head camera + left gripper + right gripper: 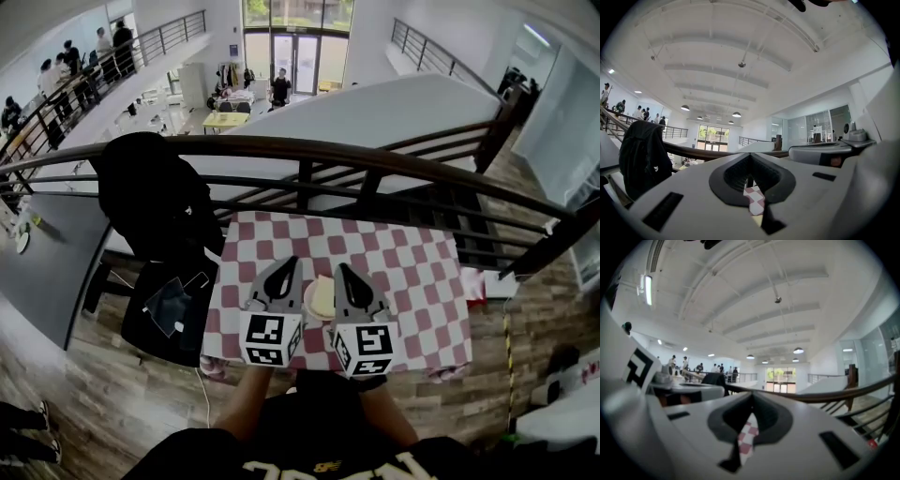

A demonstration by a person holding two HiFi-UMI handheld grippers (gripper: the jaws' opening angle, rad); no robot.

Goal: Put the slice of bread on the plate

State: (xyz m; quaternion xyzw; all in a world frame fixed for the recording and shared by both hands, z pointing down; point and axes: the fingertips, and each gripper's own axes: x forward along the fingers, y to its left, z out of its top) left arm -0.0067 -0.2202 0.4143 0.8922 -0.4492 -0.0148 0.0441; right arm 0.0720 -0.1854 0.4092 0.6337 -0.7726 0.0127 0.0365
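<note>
A table with a red-and-white checked cloth [412,281] stands in front of me in the head view. At its near edge, a pale plate [310,302] with a tan slice of bread [324,296] on it shows between my two grippers, which hide part of it. My left gripper [292,263] is just left of the plate and my right gripper [340,270] just right of it. Both point level over the table, shut with nothing held. The left gripper view shows its jaws [750,157] meeting over the checked cloth [755,199], and the right gripper view [751,398] shows the same.
A black jacket [150,202] hangs over a chair left of the table, and a flat device with a cable [172,307] lies on the seat. A dark wooden railing [375,159] runs behind the table, with an open hall below. The floor is wood.
</note>
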